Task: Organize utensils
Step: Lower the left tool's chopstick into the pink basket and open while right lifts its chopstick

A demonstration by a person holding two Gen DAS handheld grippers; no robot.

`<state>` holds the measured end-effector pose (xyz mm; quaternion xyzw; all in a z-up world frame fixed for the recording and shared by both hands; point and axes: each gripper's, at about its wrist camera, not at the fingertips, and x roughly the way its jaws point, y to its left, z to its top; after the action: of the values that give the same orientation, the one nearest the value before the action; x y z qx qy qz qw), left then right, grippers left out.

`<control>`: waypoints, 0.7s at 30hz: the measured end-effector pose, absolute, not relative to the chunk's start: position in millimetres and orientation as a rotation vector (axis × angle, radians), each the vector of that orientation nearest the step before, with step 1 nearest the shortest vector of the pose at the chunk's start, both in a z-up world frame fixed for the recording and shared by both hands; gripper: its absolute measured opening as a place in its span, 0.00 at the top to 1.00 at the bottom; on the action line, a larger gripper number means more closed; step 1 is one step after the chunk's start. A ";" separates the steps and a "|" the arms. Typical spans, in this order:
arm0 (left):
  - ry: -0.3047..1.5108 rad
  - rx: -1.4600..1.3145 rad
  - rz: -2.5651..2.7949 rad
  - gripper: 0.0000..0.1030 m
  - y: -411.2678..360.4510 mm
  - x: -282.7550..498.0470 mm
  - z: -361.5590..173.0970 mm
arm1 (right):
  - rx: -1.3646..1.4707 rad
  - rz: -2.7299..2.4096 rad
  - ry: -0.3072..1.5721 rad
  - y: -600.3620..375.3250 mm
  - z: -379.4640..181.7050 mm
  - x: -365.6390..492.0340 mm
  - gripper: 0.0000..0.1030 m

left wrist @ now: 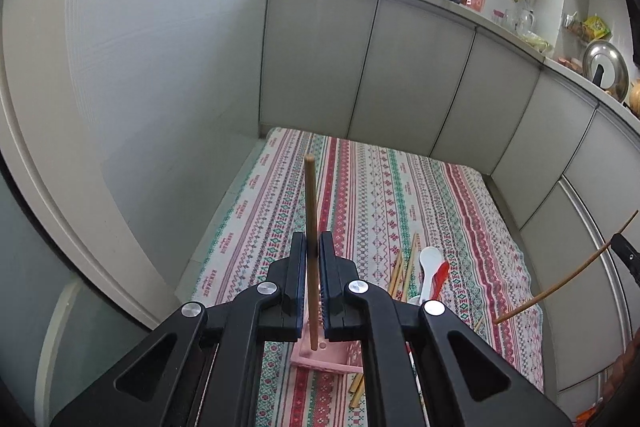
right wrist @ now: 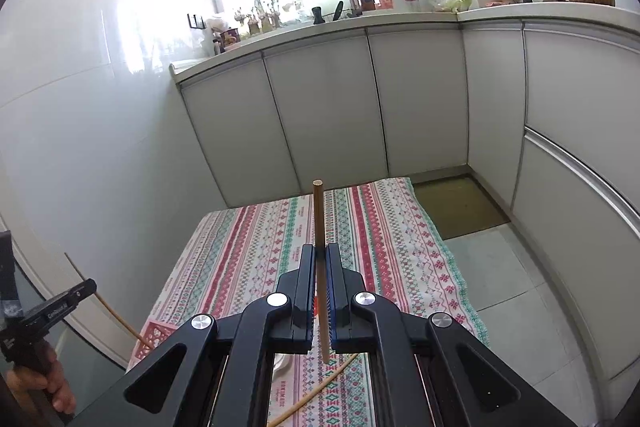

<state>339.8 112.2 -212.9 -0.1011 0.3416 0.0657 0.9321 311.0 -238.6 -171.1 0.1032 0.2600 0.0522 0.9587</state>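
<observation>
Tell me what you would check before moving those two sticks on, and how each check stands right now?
1. Left gripper clamps its chopstick: ok, held upright.
2. Right gripper clamps its chopstick: ok.
3. Pink holder lies under the left chopstick's lower tip: ok.
4. Which slot the tip is aimed at: cannot tell, fingers hide it.
5. The two held chopsticks stay apart: ok.
6. Loose chopsticks and white spoon left on the cloth: not ok, still unsorted.

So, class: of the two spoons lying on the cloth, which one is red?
The right spoon is red; the white spoon lies touching its left side.
</observation>
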 end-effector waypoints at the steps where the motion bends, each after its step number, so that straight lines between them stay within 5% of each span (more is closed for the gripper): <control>1: 0.710 -0.223 0.132 0.93 115.0 339.0 -214.6 | 0.210 0.109 0.527 -238.5 -171.0 310.5 0.95; 4: 0.710 -0.281 0.125 0.90 125.4 333.6 -210.6 | 0.210 0.118 0.523 -236.0 -169.1 310.4 0.95; 12: 0.619 -0.449 0.135 0.53 162.3 297.6 -177.4 | 0.187 0.173 0.490 -218.1 -161.1 308.4 0.95; 21: 0.817 -0.395 0.234 0.50 170.7 291.6 -212.9 | 0.159 0.301 0.443 -170.9 -145.1 310.9 0.95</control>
<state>291.6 170.7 -212.9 -0.1903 0.3939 0.1128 0.8921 310.9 -170.9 -145.1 0.0785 0.2186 0.1488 0.9612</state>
